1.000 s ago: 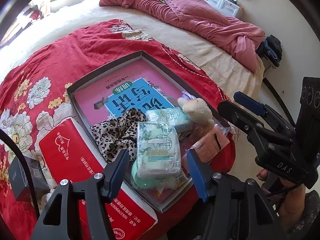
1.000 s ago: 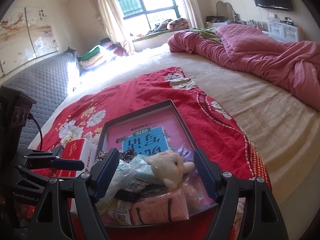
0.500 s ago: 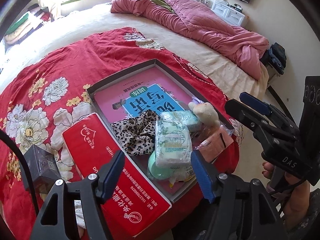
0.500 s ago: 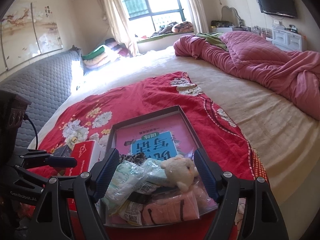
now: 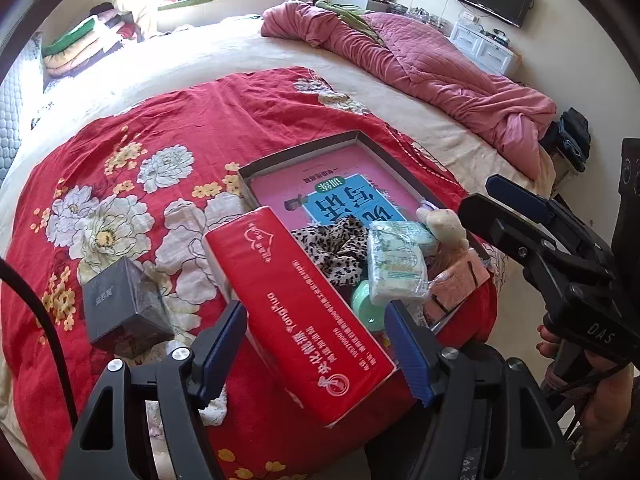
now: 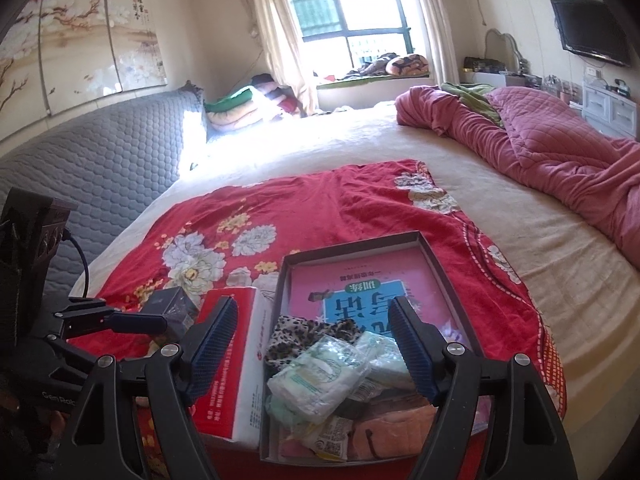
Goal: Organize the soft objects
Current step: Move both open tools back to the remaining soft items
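the soft things already sit heaped in the near end of the shallow box [image 5: 362, 138] on the red flowered cloth [image 5: 168, 128]: a leopard-print scrunchie [image 5: 334, 242], a pale green tissue pack [image 5: 394, 268] lying on top of the heap, a small cream plush toy [image 5: 442, 222] at the box's right wall, and a pink pouch [image 5: 456, 284] at its near right corner, all resting on a pink and blue book [image 5: 332, 184] that lines the box. so the gathering step looks close to done, and both claws seem to be between picks rather than on anything. what is left outside the box is the long red tissue carton [image 5: 296, 304], lying touching the box's left wall, and a small dark box [image 5: 124, 304] further left of the box, well apart from it. if the carton counts as soft, the next move calls for a wide, square grip across its narrow width and a lift over the box wall. the left claw [image 5: 316, 344] hangs above the carton's near end; its jaws have just been opening, they stand apart and press on nothing. the right claw [image 6: 314, 346] hovers over the box's near end above the tissue pack, jaws wide apart, holding nothing and touching nothing.
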`<state>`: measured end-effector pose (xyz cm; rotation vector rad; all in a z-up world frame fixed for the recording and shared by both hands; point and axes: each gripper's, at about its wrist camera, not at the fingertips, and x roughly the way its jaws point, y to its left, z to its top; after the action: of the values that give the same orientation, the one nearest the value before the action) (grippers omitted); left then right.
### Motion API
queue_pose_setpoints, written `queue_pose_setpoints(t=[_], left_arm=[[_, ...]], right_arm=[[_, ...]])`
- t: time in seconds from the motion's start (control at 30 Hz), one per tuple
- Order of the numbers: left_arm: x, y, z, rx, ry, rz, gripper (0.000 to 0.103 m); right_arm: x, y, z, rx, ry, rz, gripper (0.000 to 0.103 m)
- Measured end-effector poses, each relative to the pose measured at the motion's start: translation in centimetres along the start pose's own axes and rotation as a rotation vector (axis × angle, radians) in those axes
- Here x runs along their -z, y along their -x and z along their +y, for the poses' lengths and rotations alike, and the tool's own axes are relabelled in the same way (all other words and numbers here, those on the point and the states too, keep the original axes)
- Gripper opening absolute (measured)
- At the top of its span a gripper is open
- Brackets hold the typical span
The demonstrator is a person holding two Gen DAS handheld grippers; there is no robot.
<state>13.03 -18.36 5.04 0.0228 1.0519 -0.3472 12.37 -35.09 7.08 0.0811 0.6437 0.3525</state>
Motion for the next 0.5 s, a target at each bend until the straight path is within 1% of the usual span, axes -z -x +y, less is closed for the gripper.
queue_pose_setpoints(t=[0.33, 0.5], left_arm=[[2.8, 2.4, 4.6, -0.064, 0.072, -0.025, 0.072], [5.0, 3.4, 7.2, -0.091, 0.115, -0.024, 0.072]], right_arm=[[-0.6, -1.2, 7.0, -0.096, 0.145, 0.028, 0.079], [-0.1, -2.0, 10.1, -0.139, 0.208, 0.054, 0.079]])
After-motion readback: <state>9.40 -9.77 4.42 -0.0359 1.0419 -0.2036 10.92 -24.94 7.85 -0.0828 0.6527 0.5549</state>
